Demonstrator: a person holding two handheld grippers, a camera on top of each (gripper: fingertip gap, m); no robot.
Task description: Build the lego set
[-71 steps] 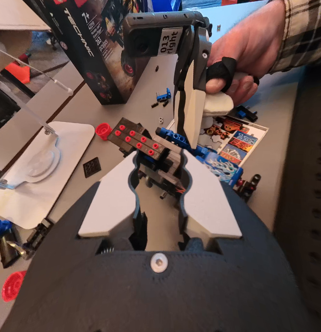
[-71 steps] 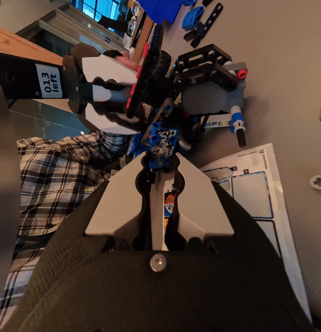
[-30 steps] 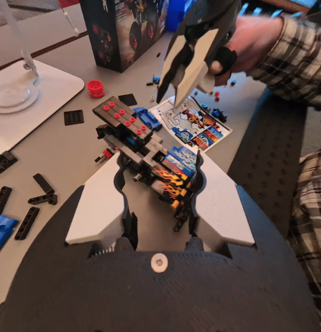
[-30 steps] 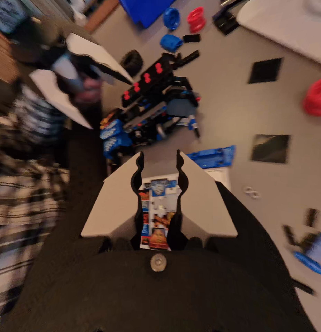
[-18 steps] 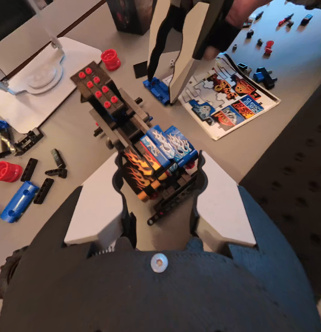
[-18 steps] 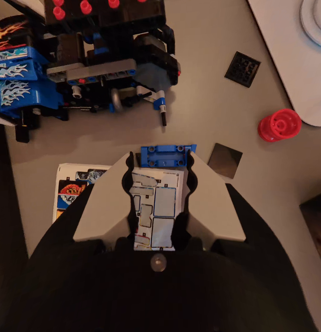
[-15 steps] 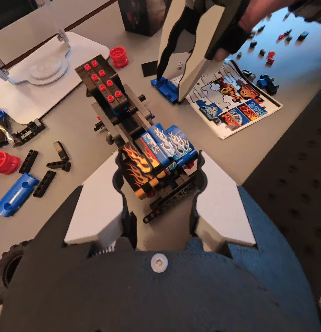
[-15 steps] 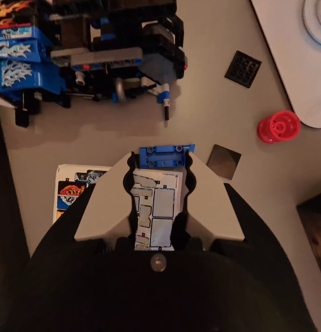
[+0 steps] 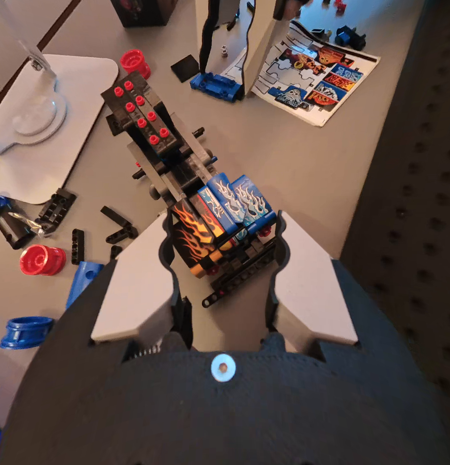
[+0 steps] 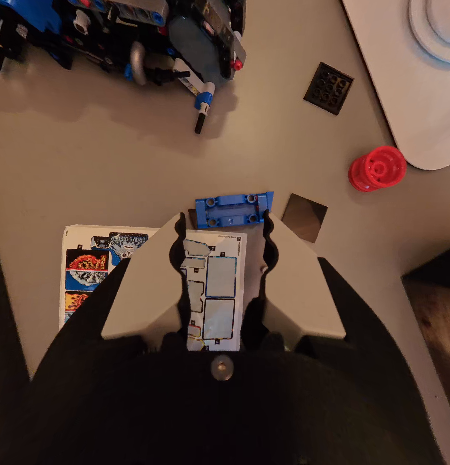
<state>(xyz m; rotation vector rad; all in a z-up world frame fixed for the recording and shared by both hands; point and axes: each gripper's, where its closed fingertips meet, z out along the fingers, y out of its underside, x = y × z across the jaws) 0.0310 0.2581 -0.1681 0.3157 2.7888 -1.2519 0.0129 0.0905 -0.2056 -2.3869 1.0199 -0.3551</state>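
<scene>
The part-built black truck model (image 9: 168, 156) lies on the grey table, with red studs at its far end and flame-stickered panels (image 9: 218, 216) at its near end. My left gripper (image 9: 222, 221) is wide open, with one jaw on each side of the flame panels; I cannot tell if they touch. The model's underside shows in the right wrist view (image 10: 148, 42). My right gripper (image 10: 223, 216) is open and points down at a blue panel piece (image 10: 231, 211), with its tips at the piece's two ends. The same gripper (image 9: 222, 80) and piece (image 9: 215, 86) show in the left wrist view.
A sticker sheet (image 10: 218, 289) lies under the right gripper, also seen in the left wrist view (image 9: 314, 75). Red wheel hubs (image 9: 134, 61) (image 9: 41, 259) (image 10: 377, 168), a black plate (image 10: 328, 88), a black tile (image 10: 304, 216), a blue rim (image 9: 25, 329), black beams and a white stand base (image 9: 42, 120) lie around. The table edge runs along the right. The left gripper's tips are roughly 20 cm from the right gripper's. The black plate (image 10: 328, 88) lies some 12 cm from my right tips, 20 cm from my left tips.
My right gripper left the model, swung over the sticker sheet and came down with its jaws spread around the blue panel piece. My left gripper opened wider and shifted to the model's flame end.
</scene>
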